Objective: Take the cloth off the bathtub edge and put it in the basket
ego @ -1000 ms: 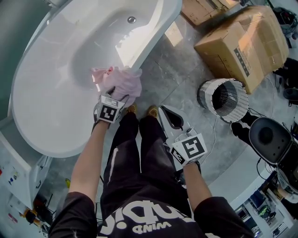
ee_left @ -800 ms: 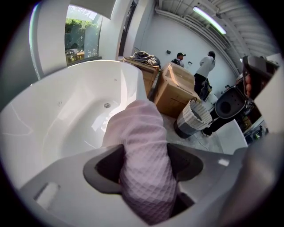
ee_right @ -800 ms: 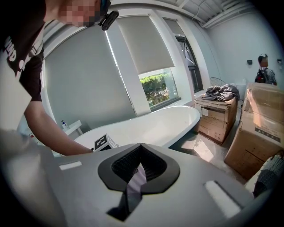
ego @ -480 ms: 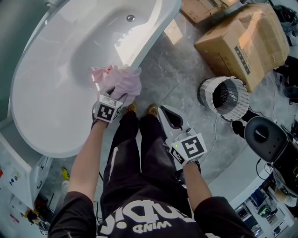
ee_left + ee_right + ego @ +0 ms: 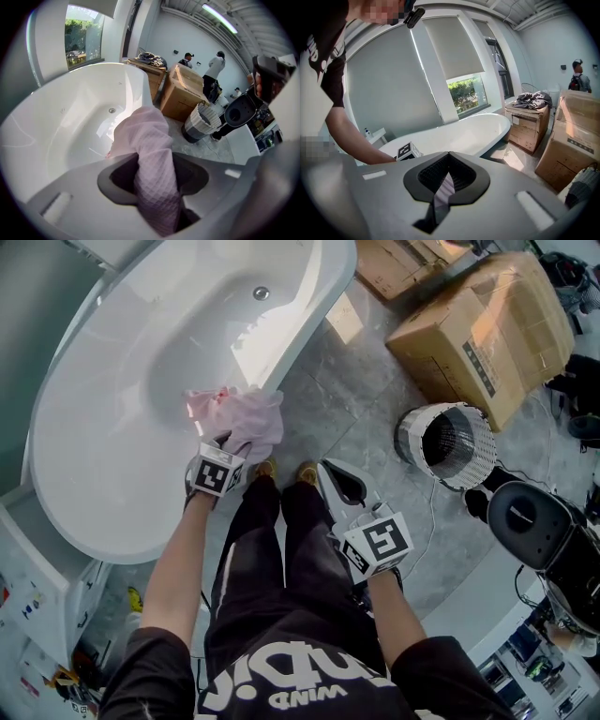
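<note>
Pinching the pink waffle cloth [image 5: 150, 140] off the bathtub [image 5: 281, 360] rim.
My left gripper [image 5: 228, 439] has just been closing its jaws, and they are now squeezing the cloth, which is draping ahead over the rim. My right gripper [image 5: 326, 468] is hanging shut and empty, with the wire basket [image 5: 409, 442] well beyond its tips.

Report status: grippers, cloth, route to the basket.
Jaws of left gripper just closing on cloth, cloth between them. Jaws of right gripper together, empty. Cloth draped over bathtub edge. Open basket on the floor, nothing seen blocking it.
</note>
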`<move>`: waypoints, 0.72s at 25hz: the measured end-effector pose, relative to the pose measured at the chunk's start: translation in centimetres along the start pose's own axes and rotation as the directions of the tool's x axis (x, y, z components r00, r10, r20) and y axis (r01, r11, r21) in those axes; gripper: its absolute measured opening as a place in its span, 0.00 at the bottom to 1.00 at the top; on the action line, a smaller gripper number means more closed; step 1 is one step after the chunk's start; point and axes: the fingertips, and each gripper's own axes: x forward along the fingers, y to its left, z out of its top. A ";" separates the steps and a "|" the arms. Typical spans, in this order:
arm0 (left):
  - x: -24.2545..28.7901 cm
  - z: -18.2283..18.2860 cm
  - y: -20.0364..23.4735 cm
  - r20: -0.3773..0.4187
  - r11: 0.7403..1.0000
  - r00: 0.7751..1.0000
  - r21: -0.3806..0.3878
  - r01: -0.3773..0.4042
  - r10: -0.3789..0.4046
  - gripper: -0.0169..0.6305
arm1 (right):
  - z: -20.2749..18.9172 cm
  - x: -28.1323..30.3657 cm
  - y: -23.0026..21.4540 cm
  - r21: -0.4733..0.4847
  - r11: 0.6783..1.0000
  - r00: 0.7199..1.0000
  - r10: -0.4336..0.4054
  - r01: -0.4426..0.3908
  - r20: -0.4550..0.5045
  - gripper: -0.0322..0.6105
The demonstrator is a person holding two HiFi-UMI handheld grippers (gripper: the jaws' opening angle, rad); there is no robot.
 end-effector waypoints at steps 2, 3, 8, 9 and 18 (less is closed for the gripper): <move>-0.5 0.1 0.0 0.008 1.000 1.000 -0.009 -0.006 0.006 0.31 | 0.4 -0.2 0.1 0.001 1.000 1.000 0.001 -0.001 0.000 0.06; -0.9 0.1 0.0 0.016 1.000 1.000 -0.014 -0.011 0.011 0.29 | 0.5 -0.3 0.1 0.002 1.000 1.000 0.001 -0.001 -0.001 0.06; -2.2 0.5 0.2 0.065 0.999 0.998 -0.032 -0.020 0.022 0.11 | 0.3 -0.5 0.3 0.007 1.000 1.000 0.005 -0.005 -0.019 0.06; -2.1 0.5 0.1 0.065 0.999 0.998 -0.035 -0.016 0.019 0.11 | 0.1 -0.4 0.2 0.008 1.000 1.000 0.005 -0.005 -0.022 0.06; -3.5 1.4 -1.3 0.085 0.998 0.996 -0.057 -0.011 0.016 0.11 | 0.5 -0.3 0.2 -0.002 1.000 1.000 0.012 -0.012 -0.028 0.06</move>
